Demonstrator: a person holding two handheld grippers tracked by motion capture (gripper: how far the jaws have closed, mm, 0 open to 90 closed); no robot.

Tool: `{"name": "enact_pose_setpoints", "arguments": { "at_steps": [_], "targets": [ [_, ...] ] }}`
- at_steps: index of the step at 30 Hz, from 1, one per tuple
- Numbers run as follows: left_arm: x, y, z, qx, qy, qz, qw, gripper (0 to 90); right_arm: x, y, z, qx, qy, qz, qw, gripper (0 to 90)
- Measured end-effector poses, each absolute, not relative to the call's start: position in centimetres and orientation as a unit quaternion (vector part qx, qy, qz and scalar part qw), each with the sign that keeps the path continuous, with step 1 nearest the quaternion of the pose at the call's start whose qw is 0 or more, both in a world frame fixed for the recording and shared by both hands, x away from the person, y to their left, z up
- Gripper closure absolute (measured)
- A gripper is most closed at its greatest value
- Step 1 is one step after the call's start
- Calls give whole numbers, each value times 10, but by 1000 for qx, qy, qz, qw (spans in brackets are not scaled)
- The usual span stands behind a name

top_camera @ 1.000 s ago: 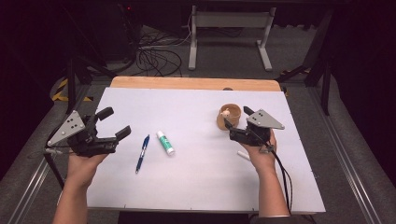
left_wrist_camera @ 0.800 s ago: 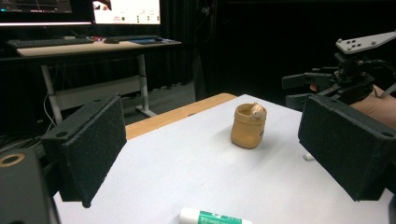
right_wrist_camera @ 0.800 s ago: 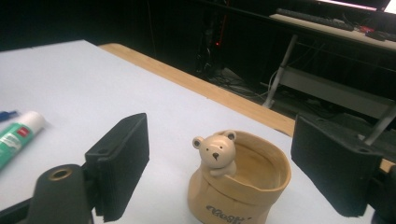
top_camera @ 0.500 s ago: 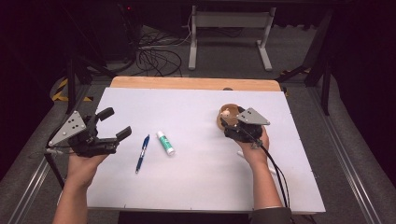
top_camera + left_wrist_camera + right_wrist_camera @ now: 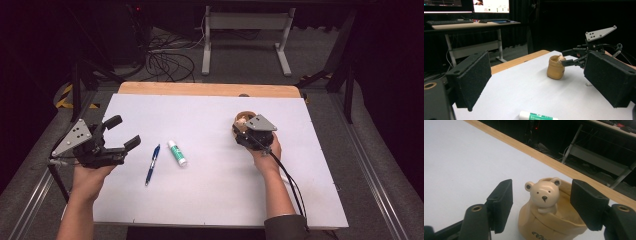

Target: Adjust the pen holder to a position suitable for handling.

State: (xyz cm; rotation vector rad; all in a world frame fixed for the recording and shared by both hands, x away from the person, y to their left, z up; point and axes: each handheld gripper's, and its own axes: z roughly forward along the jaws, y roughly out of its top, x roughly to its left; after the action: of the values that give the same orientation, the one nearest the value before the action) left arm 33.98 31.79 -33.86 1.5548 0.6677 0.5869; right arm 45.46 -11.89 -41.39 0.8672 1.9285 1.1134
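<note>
Right gripper [image 5: 246, 131] has moved forward onto the bear pot [image 5: 549, 215], its jaws closing in since a second ago.

The jaws stand either side of the pot's rim with gaps showing, not pressing it. The pot stands upright on the white table [image 5: 210, 200], right of centre. The left gripper [image 5: 122, 133] hovers open at the table's left edge, with the pen [image 5: 152, 164] and glue stick [image 5: 177, 152] lying between the two grippers.
</note>
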Motion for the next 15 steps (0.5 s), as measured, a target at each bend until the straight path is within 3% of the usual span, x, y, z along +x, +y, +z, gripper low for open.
{"name": "enact_pose_setpoints", "arguments": {
  "at_steps": [15],
  "targets": [
    [340, 319, -339, 677, 291, 254, 627, 82, 466, -113, -425, 348, 756, 406, 379, 465]
  ]
}}
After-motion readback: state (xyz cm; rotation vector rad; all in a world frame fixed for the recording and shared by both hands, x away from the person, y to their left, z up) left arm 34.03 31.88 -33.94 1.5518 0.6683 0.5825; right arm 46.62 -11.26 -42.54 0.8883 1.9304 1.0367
